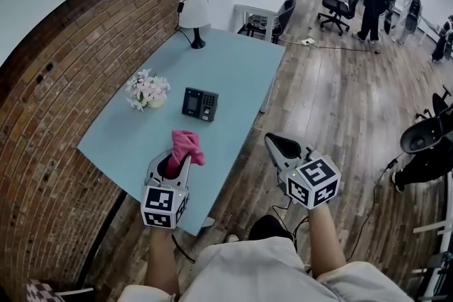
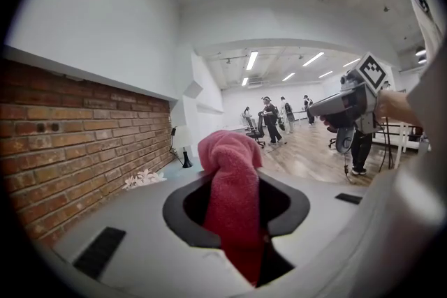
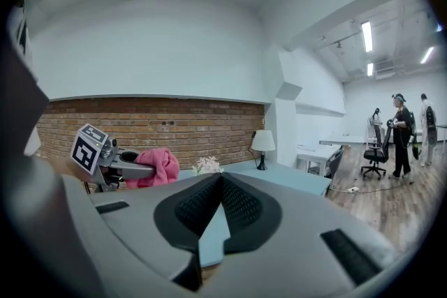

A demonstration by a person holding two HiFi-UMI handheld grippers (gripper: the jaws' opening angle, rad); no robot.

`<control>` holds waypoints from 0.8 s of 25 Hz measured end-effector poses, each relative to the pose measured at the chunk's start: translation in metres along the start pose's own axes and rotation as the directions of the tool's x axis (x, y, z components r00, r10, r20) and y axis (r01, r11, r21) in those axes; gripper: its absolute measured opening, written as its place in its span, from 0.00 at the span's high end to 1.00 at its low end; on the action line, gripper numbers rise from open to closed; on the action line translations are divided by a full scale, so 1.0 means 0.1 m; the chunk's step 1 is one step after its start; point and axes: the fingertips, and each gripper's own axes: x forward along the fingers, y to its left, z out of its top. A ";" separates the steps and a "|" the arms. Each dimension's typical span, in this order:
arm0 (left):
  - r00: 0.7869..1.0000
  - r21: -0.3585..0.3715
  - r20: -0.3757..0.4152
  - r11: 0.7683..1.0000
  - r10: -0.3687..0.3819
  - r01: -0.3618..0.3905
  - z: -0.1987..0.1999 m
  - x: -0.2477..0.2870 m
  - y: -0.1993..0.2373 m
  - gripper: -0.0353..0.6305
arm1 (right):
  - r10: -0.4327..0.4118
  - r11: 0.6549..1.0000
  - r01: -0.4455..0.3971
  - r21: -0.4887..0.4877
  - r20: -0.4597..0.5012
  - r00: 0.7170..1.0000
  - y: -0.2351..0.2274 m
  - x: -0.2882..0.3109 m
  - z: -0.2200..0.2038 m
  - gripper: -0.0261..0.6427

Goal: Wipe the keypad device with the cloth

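The left tongs (image 1: 178, 158) pinch a fuzzy, bunched pink cloth (image 1: 188, 145), nearer the person than the boxy black keypad device (image 1: 200, 104). The right tongs (image 1: 274, 143), ribbed pads together and empty, hang to the device's right, beyond the smooth pale-blue tabletop (image 1: 237, 71).

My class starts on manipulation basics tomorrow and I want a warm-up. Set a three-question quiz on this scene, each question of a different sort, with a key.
1. True or false: the left gripper is shut on the pink cloth.
2. In the head view, what stands just left of the keypad device on the table? A: a mug. B: white flowers. C: a laptop.
3. In a few words: what does the right gripper hold?

Key
1. True.
2. B.
3. Nothing: it is shut and empty, off the table's near corner.
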 end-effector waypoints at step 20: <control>0.984 0.015 -0.061 0.986 0.165 -0.164 0.25 1.52 0.93 0.75 | 0.257 0.961 -0.265 -0.076 -0.104 0.961 -0.92 2.18 0.04 0.92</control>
